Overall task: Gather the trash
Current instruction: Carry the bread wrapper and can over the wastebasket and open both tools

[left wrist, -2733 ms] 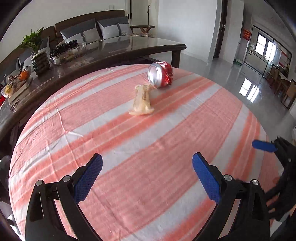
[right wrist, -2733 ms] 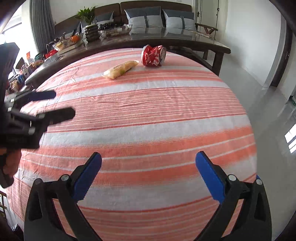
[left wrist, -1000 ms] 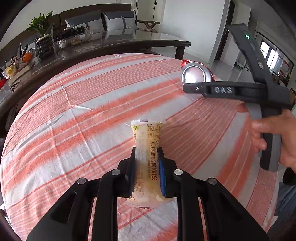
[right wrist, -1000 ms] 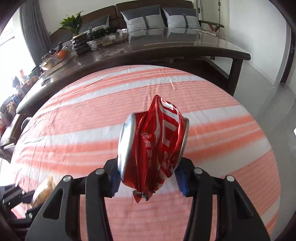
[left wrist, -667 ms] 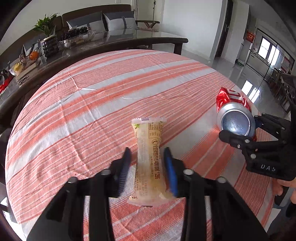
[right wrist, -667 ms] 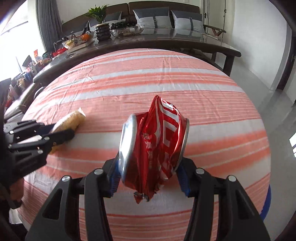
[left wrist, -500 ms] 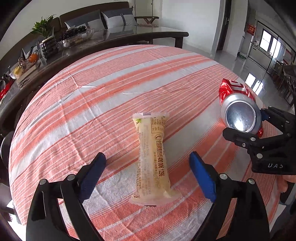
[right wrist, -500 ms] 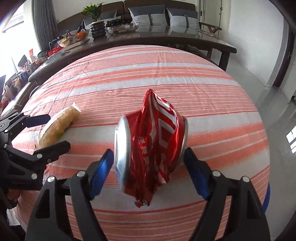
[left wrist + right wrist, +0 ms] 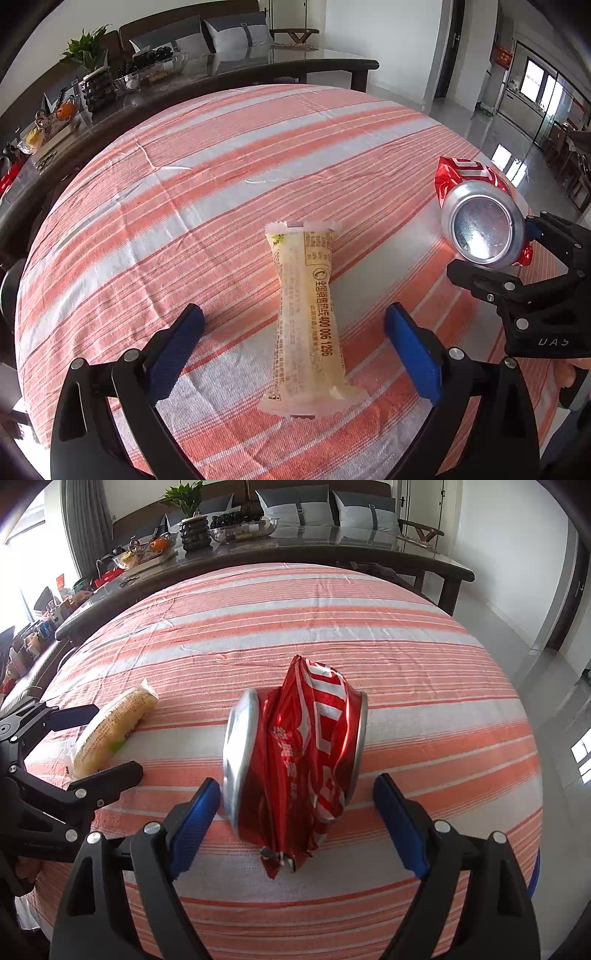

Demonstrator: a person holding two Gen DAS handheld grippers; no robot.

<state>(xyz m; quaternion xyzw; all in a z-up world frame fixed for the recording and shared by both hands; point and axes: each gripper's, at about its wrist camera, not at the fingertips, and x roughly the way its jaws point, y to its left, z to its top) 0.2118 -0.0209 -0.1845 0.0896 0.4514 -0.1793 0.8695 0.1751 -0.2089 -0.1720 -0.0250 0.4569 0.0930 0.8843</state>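
A pale yellow snack wrapper [image 9: 310, 314] lies on the orange-and-white striped tablecloth [image 9: 221, 166], lengthwise between the blue pads of my left gripper [image 9: 293, 317]. Its jaws are opening and neither pad touches the wrapper. To its right a crushed red can [image 9: 295, 753] rests on its side on the cloth between the pads of my right gripper [image 9: 295, 784]. Those jaws are opening too; the left pad is close to the can's rim and the right pad stands apart. Each view also shows the neighbour: can [image 9: 480, 221], wrapper [image 9: 110, 731].
Behind the round table stands a dark glass-topped table [image 9: 332, 542] with a plant, bowls and fruit, and a sofa with grey cushions beyond. Shiny tiled floor [image 9: 461, 118] lies to the right. A blue rim [image 9: 535, 871] shows past the table's near right edge.
Both grippers were shut, left on the wrapper and right on the can, and have opened. The right gripper swung the can in beside the left one. Both items now lie on the cloth.
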